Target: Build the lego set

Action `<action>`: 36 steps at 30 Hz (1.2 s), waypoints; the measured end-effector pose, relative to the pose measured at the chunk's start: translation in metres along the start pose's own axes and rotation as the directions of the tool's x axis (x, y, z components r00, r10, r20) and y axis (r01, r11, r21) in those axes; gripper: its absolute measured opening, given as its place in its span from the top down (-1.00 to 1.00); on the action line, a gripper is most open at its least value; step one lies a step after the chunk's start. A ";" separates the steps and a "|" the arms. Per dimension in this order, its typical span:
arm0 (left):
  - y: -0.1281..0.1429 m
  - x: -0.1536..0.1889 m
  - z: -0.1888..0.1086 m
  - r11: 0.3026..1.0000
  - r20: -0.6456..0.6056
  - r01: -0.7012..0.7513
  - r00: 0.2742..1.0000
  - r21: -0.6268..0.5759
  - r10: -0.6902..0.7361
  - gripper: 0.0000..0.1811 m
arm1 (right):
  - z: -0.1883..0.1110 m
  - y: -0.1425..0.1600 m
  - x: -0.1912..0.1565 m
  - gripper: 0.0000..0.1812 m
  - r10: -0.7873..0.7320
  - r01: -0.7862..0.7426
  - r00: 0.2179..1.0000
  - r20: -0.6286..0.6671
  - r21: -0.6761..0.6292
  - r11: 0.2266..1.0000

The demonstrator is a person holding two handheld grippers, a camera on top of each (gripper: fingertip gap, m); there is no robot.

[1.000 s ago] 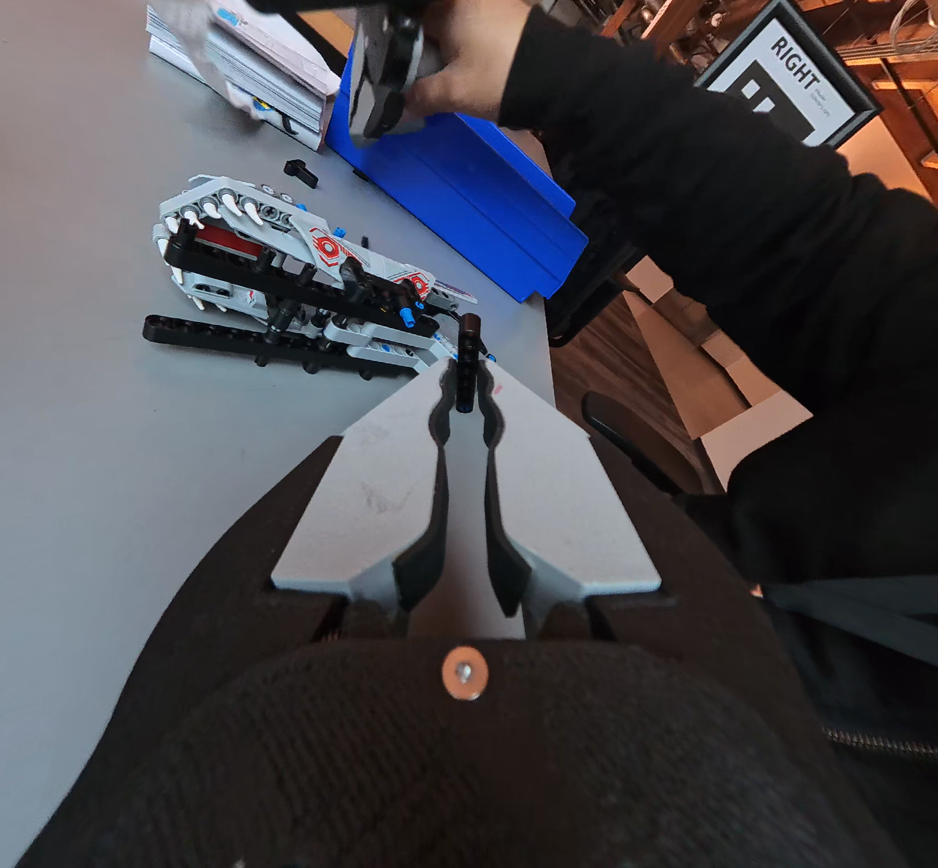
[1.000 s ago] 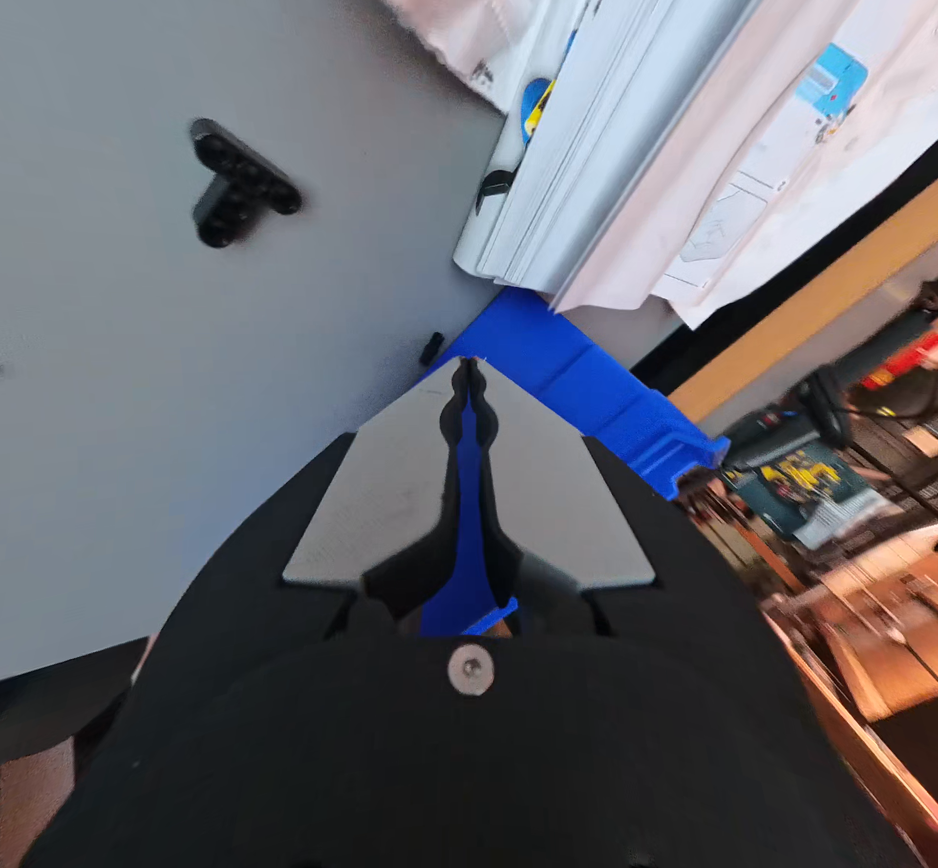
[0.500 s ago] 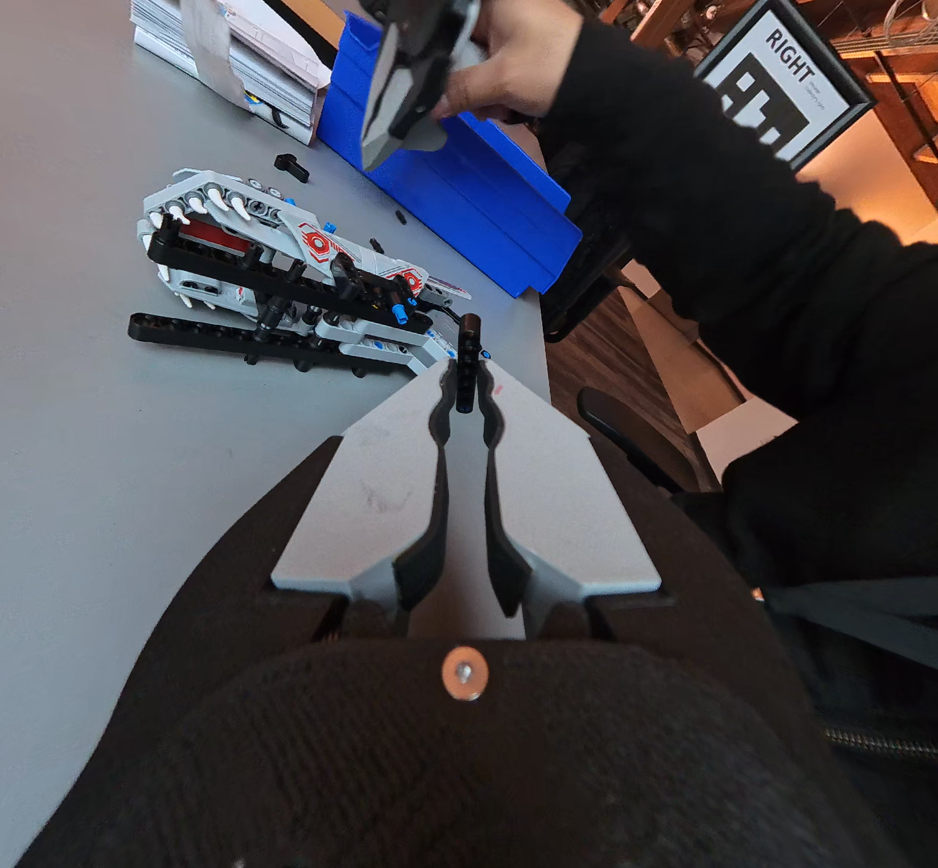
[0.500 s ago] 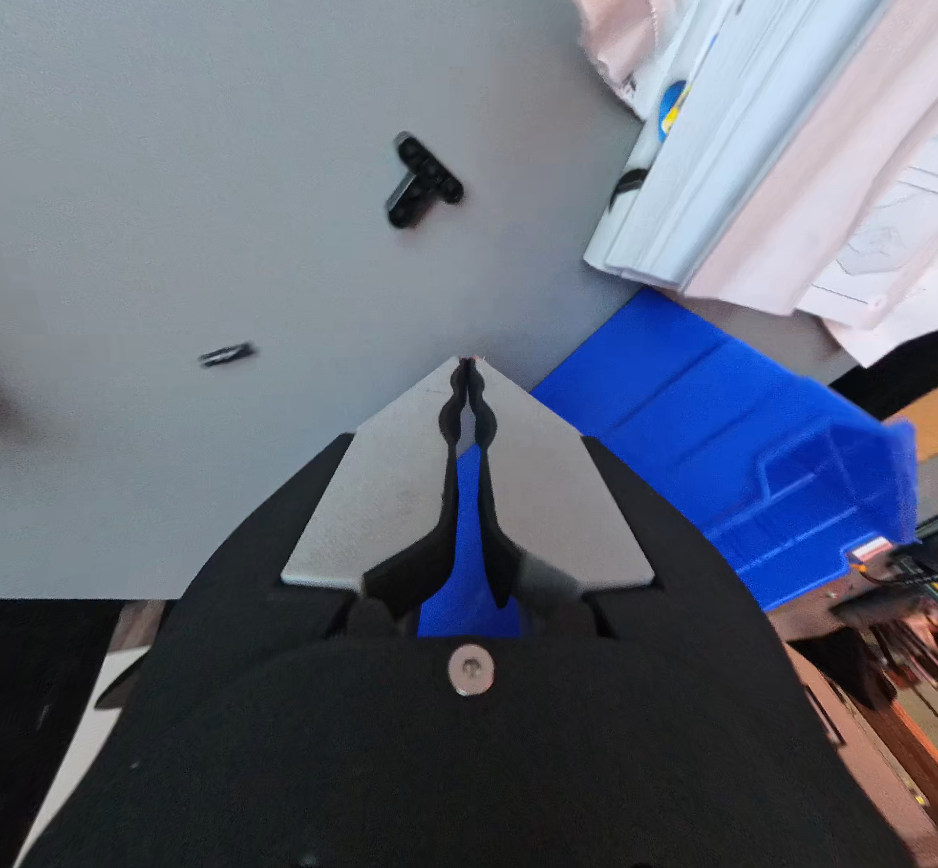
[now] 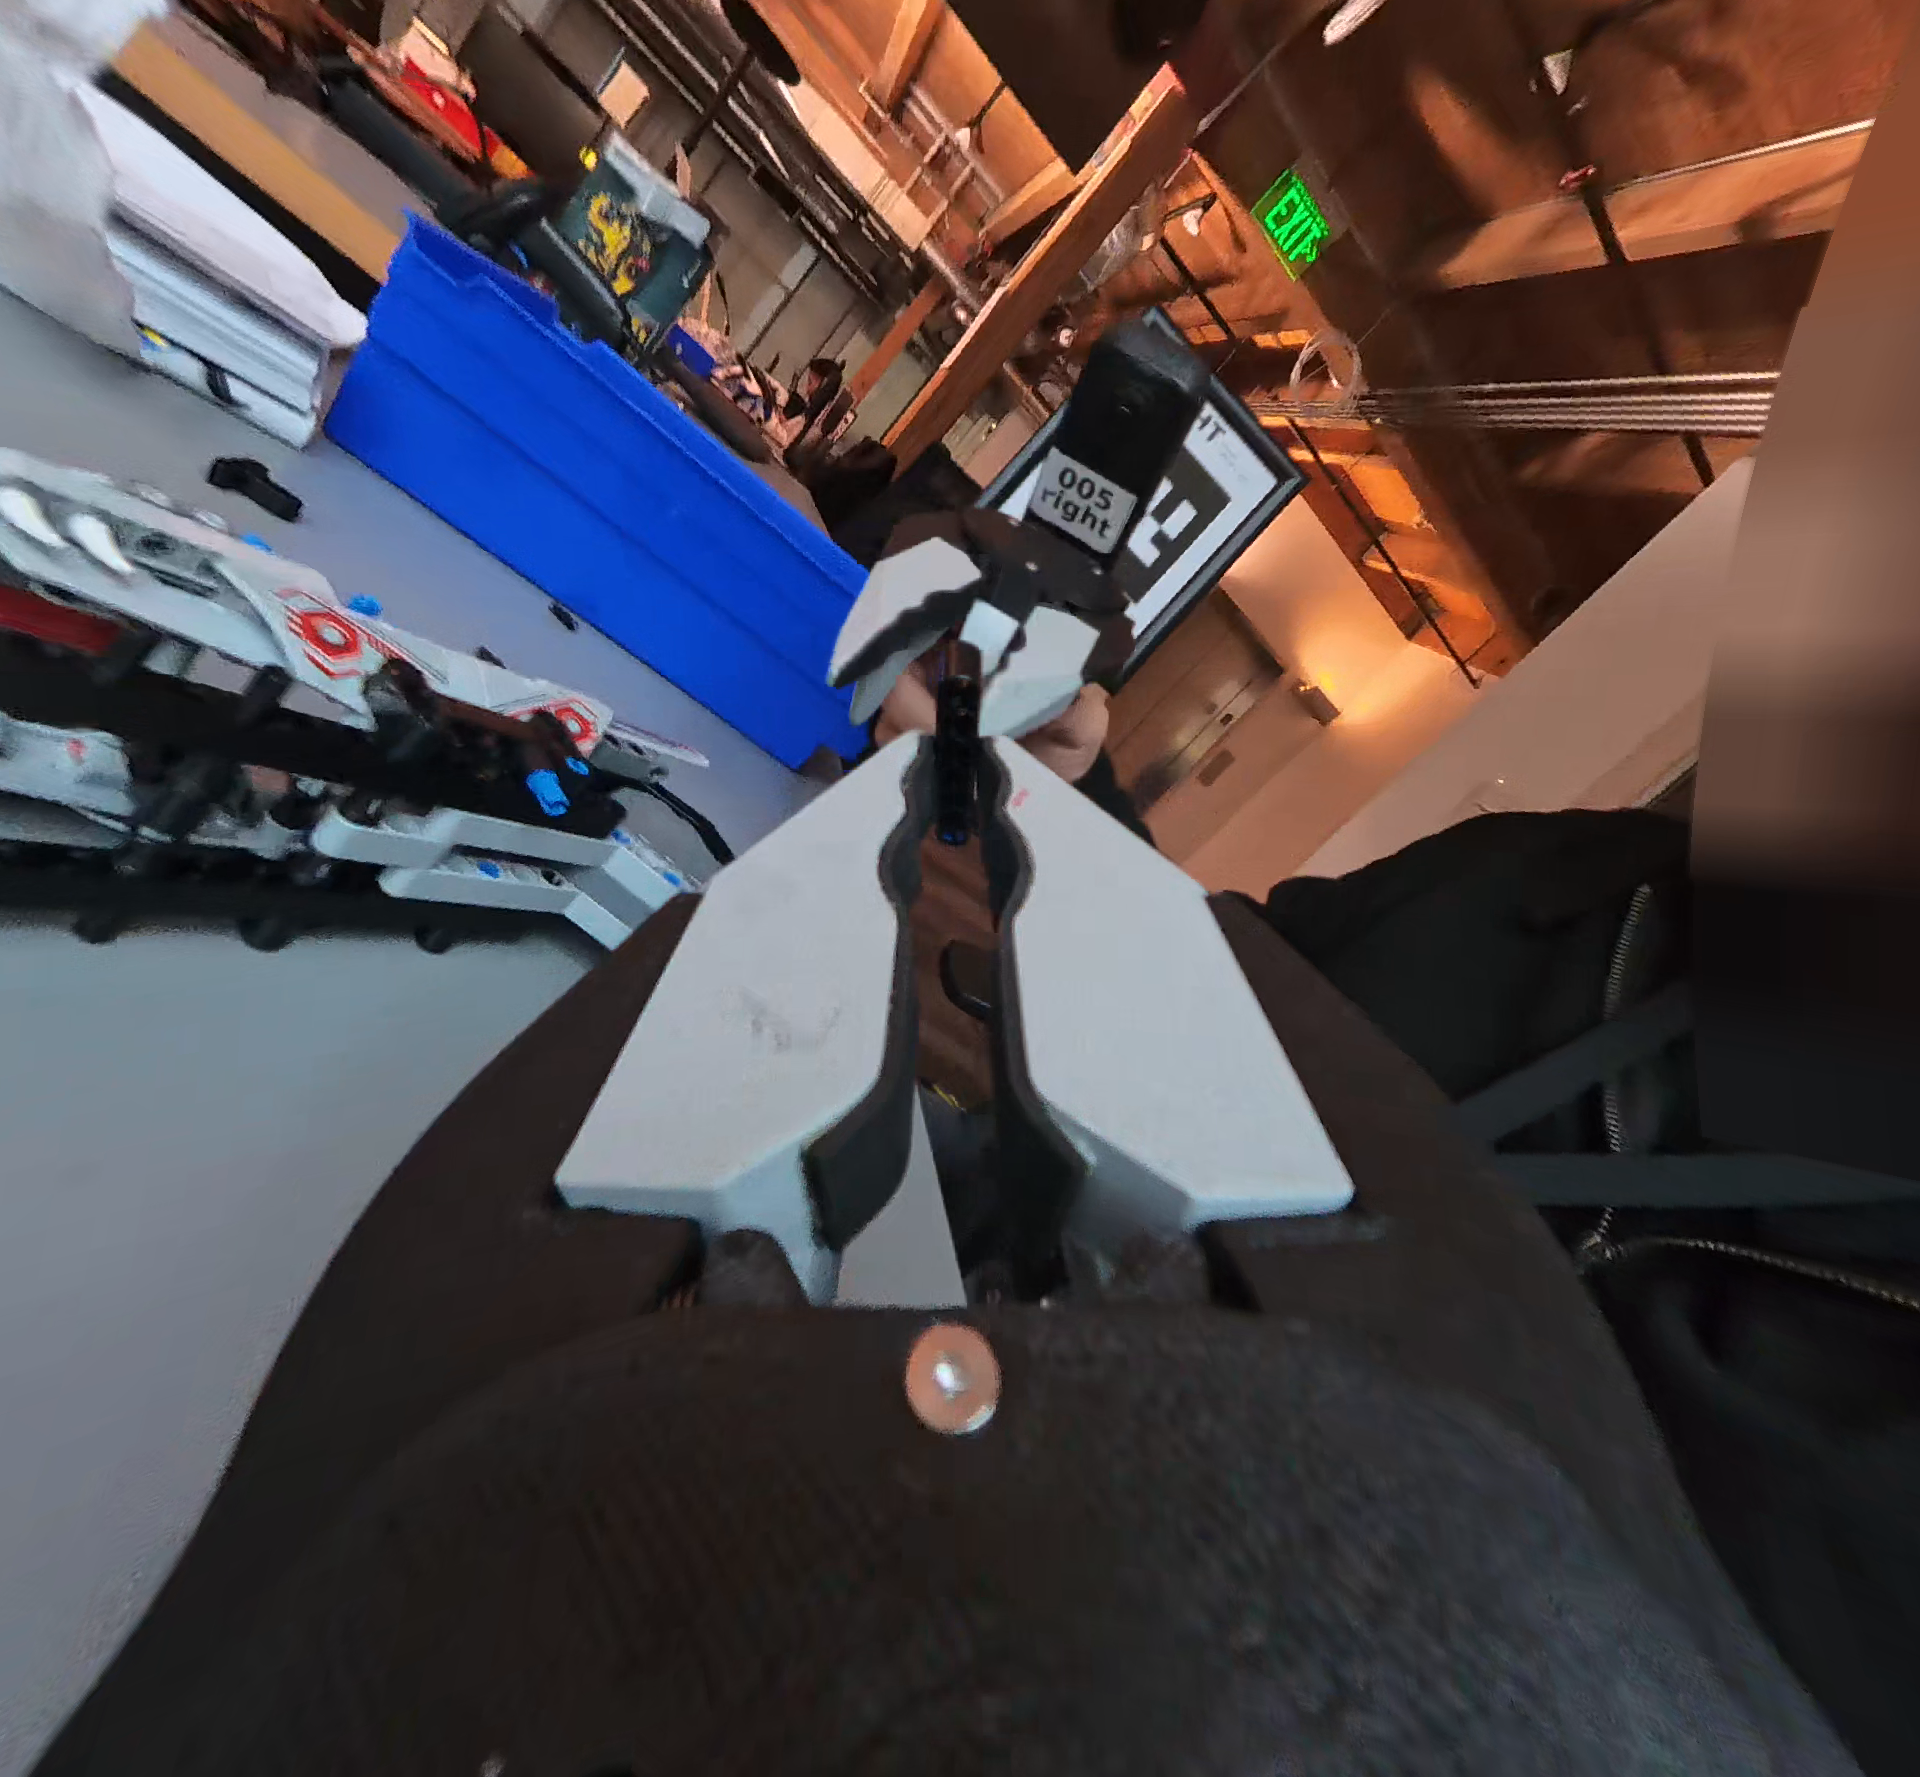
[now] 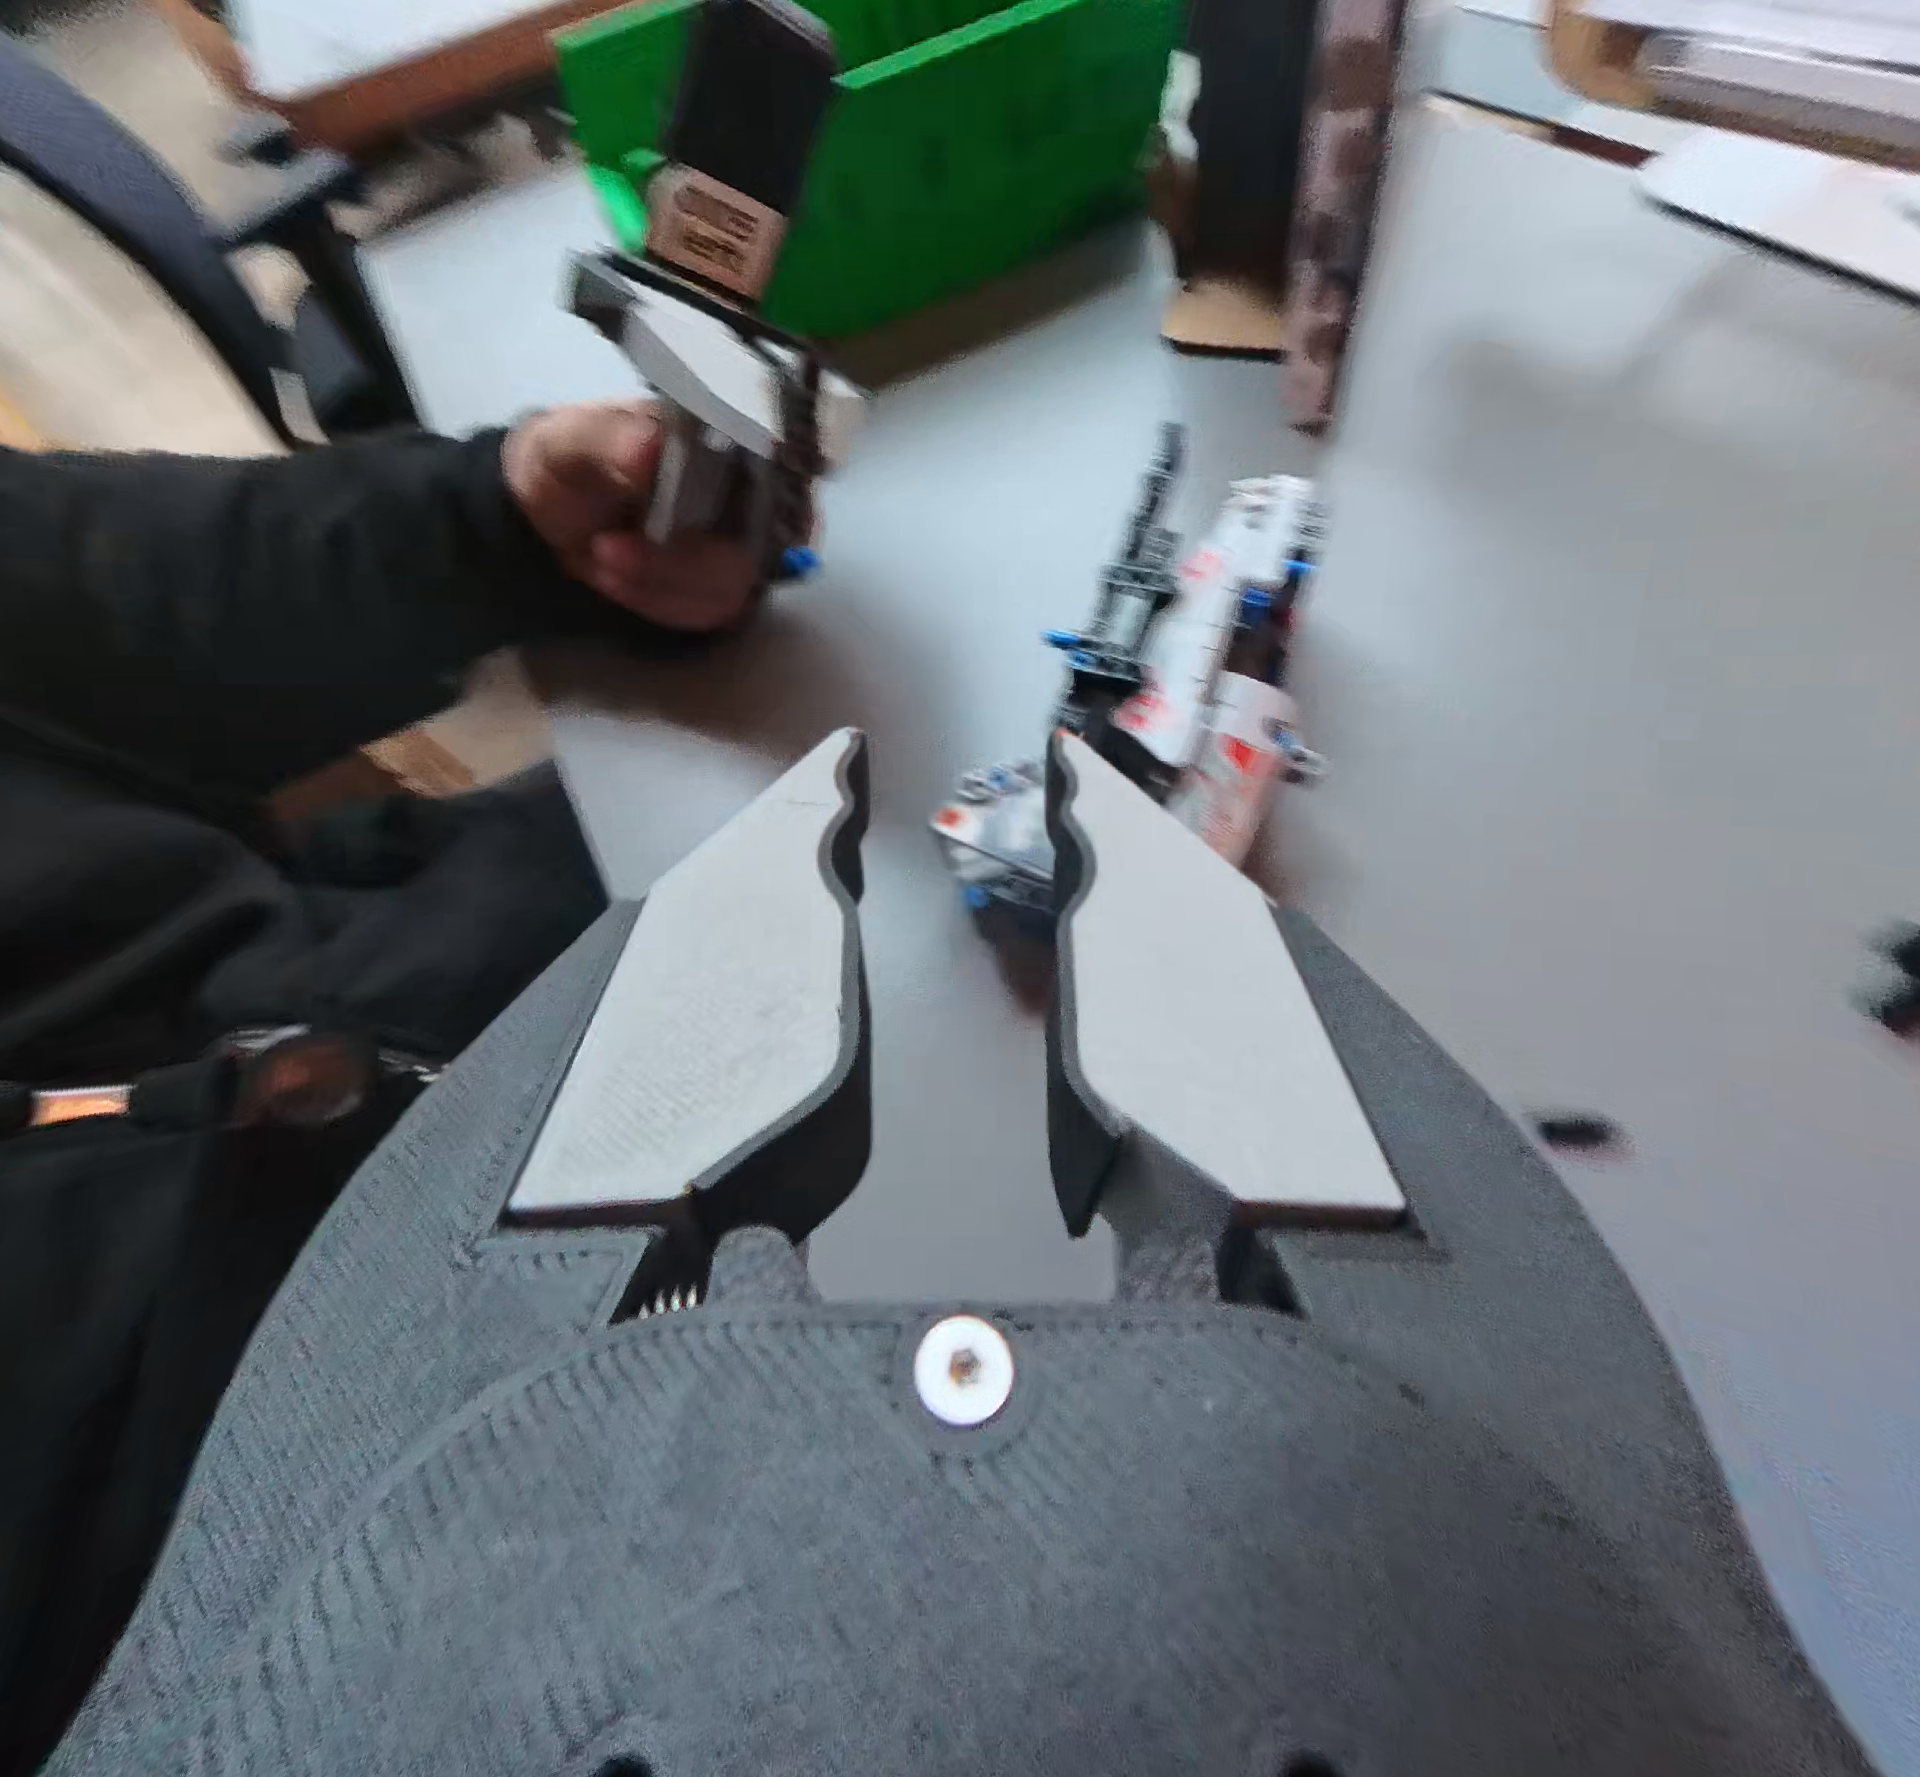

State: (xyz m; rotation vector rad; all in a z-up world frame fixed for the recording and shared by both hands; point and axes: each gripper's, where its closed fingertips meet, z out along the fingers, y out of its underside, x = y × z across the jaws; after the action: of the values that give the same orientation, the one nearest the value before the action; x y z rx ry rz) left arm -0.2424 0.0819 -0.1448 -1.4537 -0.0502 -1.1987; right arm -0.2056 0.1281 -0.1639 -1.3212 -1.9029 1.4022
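My left gripper (image 5: 954,753) is shut on a short black Lego beam (image 5: 953,704) with a blue pin, and holds it upright above the table's near edge. My right gripper (image 6: 954,777) is open and empty. In the left wrist view it (image 5: 961,657) faces the left gripper, its jaws spread close around the beam's far end. The right wrist view, which is blurred, shows the left gripper (image 6: 800,408) in a hand at the left. The white, black and red Lego model (image 5: 312,688) lies on the grey table, left of the left gripper; it also shows in the right wrist view (image 6: 1195,667).
A blue bin (image 5: 582,480) stands behind the model, with stacked booklets (image 5: 208,314) to its left. A small black piece (image 5: 255,486) and a tiny pin (image 5: 563,615) lie near the bin. A green bin (image 6: 914,117) and a dark box (image 6: 1299,148) stand across the table. Measured from the fingertips, the small black piece (image 5: 255,486) is 20 centimeters or so from the right gripper and 30 centimeters from the left.
My right gripper swung away from the blue bin and booklets, turned to face the left gripper, and opened. My left gripper tilted up with the beam still in it.
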 end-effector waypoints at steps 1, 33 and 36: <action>0.004 0.003 0.003 1.000 -0.004 -0.005 1.000 -0.008 0.005 0.94 | 0.008 0.002 -0.007 0.66 -0.006 0.006 0.999 0.049 0.013 1.000; -0.001 0.025 -0.019 0.825 0.502 -0.440 0.655 -0.355 0.565 0.64 | 0.028 -0.011 -0.038 0.97 0.031 -0.062 0.965 0.260 0.109 0.992; 0.017 0.016 -0.017 0.649 0.396 -0.431 0.541 -0.627 0.742 0.53 | 0.041 -0.001 -0.046 0.96 -0.051 0.045 0.965 0.256 0.031 0.999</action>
State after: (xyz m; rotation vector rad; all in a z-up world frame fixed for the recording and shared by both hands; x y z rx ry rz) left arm -0.2344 0.0545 -0.1499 -2.0207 0.2992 -0.0723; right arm -0.2173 0.0677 -0.1707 -1.1178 -2.0577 1.6338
